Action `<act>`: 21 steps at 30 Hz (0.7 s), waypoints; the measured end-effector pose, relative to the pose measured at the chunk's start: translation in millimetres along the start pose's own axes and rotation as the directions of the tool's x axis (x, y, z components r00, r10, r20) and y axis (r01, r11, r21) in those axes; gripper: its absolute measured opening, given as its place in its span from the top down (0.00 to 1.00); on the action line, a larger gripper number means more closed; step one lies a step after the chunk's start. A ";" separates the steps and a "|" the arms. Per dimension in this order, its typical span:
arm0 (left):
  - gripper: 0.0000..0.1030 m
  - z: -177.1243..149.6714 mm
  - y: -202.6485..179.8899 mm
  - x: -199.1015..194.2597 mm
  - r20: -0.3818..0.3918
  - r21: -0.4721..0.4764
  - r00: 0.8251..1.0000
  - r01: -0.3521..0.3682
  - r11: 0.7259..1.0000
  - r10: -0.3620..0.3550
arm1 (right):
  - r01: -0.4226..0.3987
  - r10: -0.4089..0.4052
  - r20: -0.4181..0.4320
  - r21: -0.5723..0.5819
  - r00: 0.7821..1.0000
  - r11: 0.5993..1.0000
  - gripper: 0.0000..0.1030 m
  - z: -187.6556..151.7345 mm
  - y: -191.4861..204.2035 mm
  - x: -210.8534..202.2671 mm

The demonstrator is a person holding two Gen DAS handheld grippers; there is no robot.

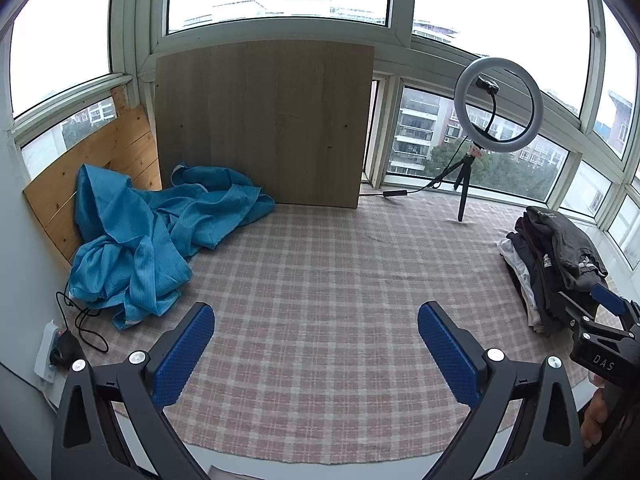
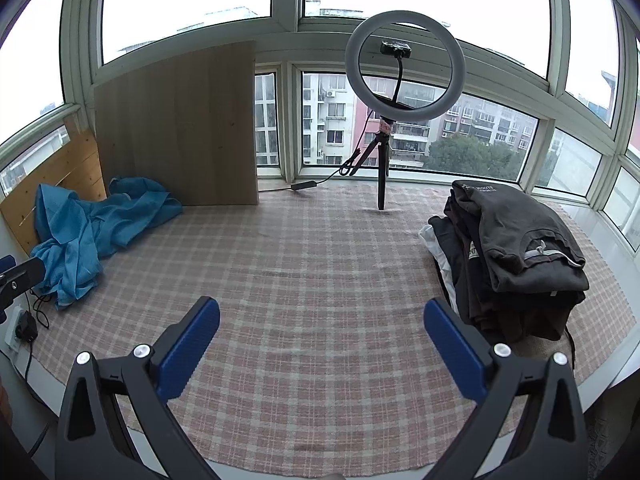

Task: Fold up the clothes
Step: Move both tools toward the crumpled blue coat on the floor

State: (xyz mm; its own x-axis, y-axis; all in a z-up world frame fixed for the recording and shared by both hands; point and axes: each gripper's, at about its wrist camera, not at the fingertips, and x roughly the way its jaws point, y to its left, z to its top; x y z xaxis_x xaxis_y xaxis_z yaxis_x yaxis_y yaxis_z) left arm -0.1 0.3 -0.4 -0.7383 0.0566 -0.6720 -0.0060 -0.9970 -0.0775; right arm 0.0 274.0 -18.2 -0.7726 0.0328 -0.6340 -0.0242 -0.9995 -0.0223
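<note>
Left gripper (image 1: pixel 316 344) and right gripper (image 2: pixel 322 342): fingers wide apart, nothing held, both above the plaid cloth (image 2: pixel 320 280). Stack of folded dark clothes (image 2: pixel 520 252) at 2 o'clock in the right wrist view. Crumpled blue fabric (image 1: pixel 152 236) at 10 o'clock, against wooden boards (image 1: pixel 264 120).

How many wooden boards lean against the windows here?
2. A pale board stands upright at the back, and an orange-toned board leans at the left behind the blue cloth, which hides its lower part.
</note>
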 end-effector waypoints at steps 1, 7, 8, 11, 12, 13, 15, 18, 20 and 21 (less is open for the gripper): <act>0.01 -0.3 -0.3 0.3 -0.003 0.002 1.000 0.003 1.000 -0.003 | -0.001 0.001 -0.002 0.001 1.000 1.000 0.00 2.0 0.5 0.4; 0.01 -5.1 -0.5 9.8 -0.039 -0.016 0.999 -0.011 1.000 0.011 | -0.006 0.006 -0.002 -0.012 1.000 1.000 0.00 9.2 4.9 2.5; 0.01 -7.8 1.5 11.3 -0.040 -0.026 0.999 -0.007 1.000 0.006 | -0.008 0.008 0.001 -0.017 1.000 1.000 0.00 8.3 5.7 4.2; 0.01 -10.3 3.7 12.5 -0.044 -0.035 0.999 -0.024 0.999 0.022 | -0.023 0.023 -0.005 -0.032 1.000 0.999 0.00 7.6 9.7 11.1; 0.01 -10.7 4.5 12.1 -0.043 -0.037 0.999 -0.031 0.999 0.029 | -0.031 0.031 -0.007 -0.036 0.999 0.999 0.00 7.4 11.1 12.9; 0.01 -11.4 5.2 10.7 -0.039 -0.040 0.999 -0.037 0.998 0.035 | -0.039 0.039 -0.007 -0.041 0.999 0.998 0.00 7.3 12.7 14.1; 0.01 -12.5 7.5 7.9 -0.034 -0.044 0.998 -0.055 0.998 0.054 | -0.052 0.052 -0.002 -0.055 0.999 0.997 0.00 7.4 16.7 15.1; 0.01 -14.4 12.8 3.2 -0.030 -0.050 0.995 -0.095 0.994 0.093 | -0.075 0.076 0.003 -0.077 0.997 0.994 0.00 8.4 23.9 17.8; 0.01 -16.0 18.7 0.1 -0.032 -0.064 0.993 -0.114 0.991 0.112 | -0.100 0.100 -0.001 -0.093 0.995 0.991 0.00 11.4 29.9 21.7; 0.01 -17.3 21.7 -1.4 -0.033 -0.071 0.992 -0.124 0.990 0.122 | -0.112 0.112 -0.005 -0.102 0.994 0.989 0.00 13.6 33.4 23.8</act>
State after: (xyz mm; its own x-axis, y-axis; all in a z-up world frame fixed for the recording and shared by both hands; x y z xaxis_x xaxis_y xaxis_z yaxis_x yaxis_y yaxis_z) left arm 12.6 -20.5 -13.8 -0.7106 -0.0636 -0.7007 0.1336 -0.9900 -0.0456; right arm -27.8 241.4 -23.6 -0.7671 -0.0790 -0.6366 0.1268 -0.9915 -0.0297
